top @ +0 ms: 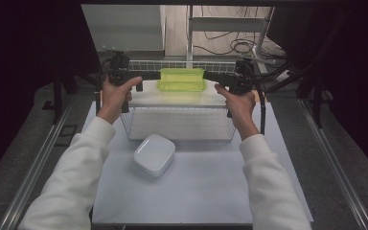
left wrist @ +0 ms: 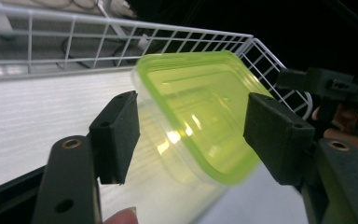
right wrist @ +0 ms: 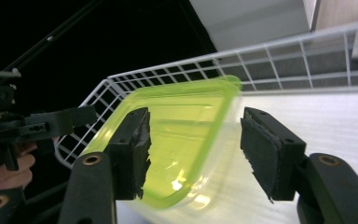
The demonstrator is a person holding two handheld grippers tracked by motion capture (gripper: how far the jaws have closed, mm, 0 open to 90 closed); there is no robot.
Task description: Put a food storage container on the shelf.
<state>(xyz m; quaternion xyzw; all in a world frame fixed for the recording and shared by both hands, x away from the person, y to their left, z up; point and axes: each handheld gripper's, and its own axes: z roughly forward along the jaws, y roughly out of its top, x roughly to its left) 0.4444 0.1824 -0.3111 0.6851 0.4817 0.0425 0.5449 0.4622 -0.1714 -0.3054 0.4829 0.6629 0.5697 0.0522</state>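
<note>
Left tongs [top: 149, 75]: jaws stand wide, pads on either side of the container's left end and, as far as I can see, clear of it. In the left gripper view the black foam pads [left wrist: 116, 135] flank the lid without pressing, so I am not carrying it on this side.

Centre: the clear plastic container with the lime-green lid [top: 181, 79] sits on the top shelf of the white wire rack [top: 179, 123], toward the shelf's back edge, just in front of the rear wire rail. It looks level in the high view and seems to bear on the shelf alone. I judge it set down here; I came at it from both ends because it is broad and slippery for a single pair of jaws.

Right tongs [top: 214, 76]: also wide, pads apart at the container's right end; the right gripper view shows a gap on both sides.

Front, on the white desk [top: 196, 191] below the rack's front left corner: a white rounded-square lidded box [top: 154, 154], untouched, well apart from both tongs.
</note>
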